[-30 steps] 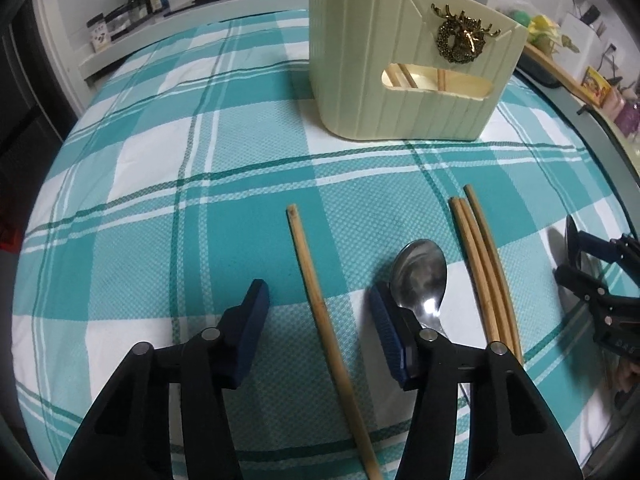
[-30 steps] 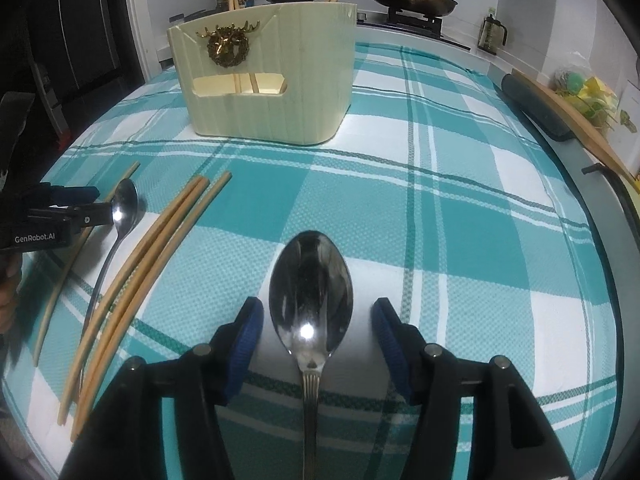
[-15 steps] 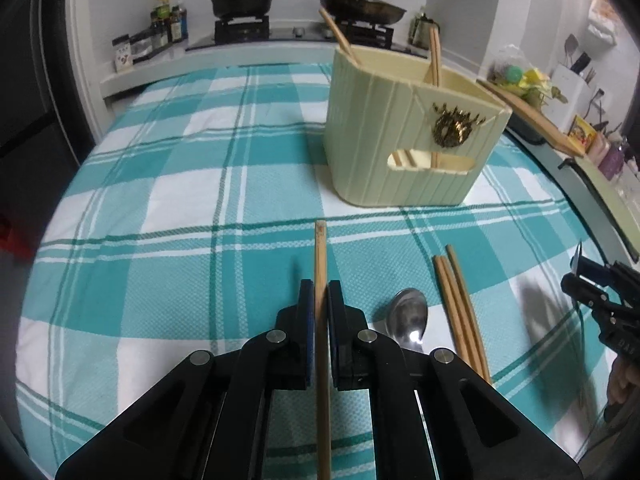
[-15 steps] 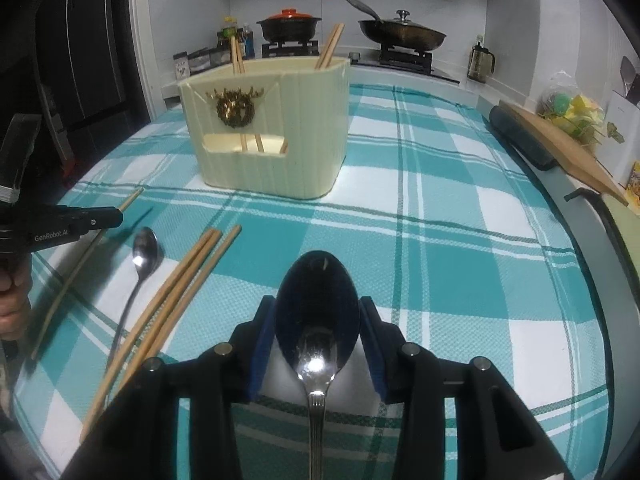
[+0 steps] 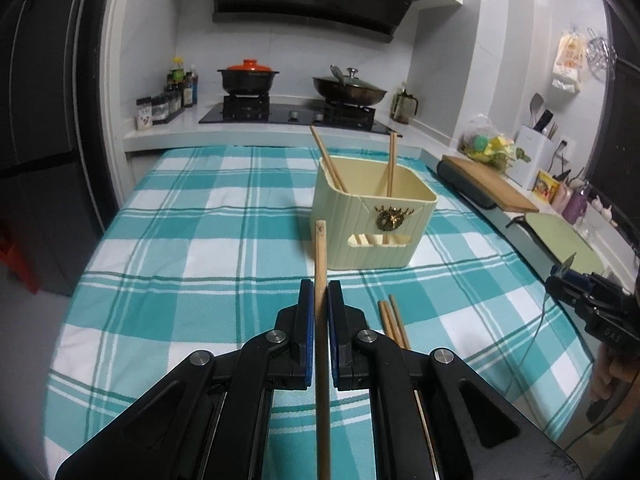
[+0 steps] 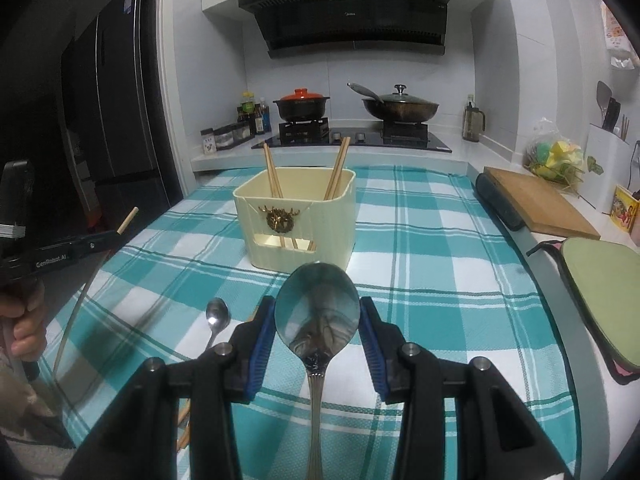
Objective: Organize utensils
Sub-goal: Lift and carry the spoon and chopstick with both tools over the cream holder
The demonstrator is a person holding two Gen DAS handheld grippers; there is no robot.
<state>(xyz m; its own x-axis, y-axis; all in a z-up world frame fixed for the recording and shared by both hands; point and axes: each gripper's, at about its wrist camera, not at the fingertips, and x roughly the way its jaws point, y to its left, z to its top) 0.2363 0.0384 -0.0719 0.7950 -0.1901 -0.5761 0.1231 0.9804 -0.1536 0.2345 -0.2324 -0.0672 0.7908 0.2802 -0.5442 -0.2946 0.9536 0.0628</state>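
My left gripper [image 5: 321, 316] is shut on a wooden chopstick [image 5: 321, 264] and holds it above the table, pointing at the cream utensil holder [image 5: 372, 216], which has chopsticks standing in it. My right gripper [image 6: 318, 322] is shut on a large metal spoon [image 6: 318, 312], lifted, short of the holder [image 6: 296, 216]. A smaller spoon [image 6: 216, 316] lies on the cloth to the left. Loose chopsticks [image 5: 392, 320] lie on the cloth right of my left gripper. The left gripper with its chopstick also shows in the right wrist view [image 6: 100, 242].
The table has a teal checked cloth [image 5: 180, 248]. Behind it is a stove counter with a red-lidded pot [image 5: 248, 78] and a wok [image 5: 348, 88]. A cutting board [image 6: 536, 204] and a green tray [image 6: 600, 280] lie along the right counter.
Both grippers closed, the left on the chopstick and the right on the large spoon, and both lifted their items off the cloth and tilted up toward the holder.
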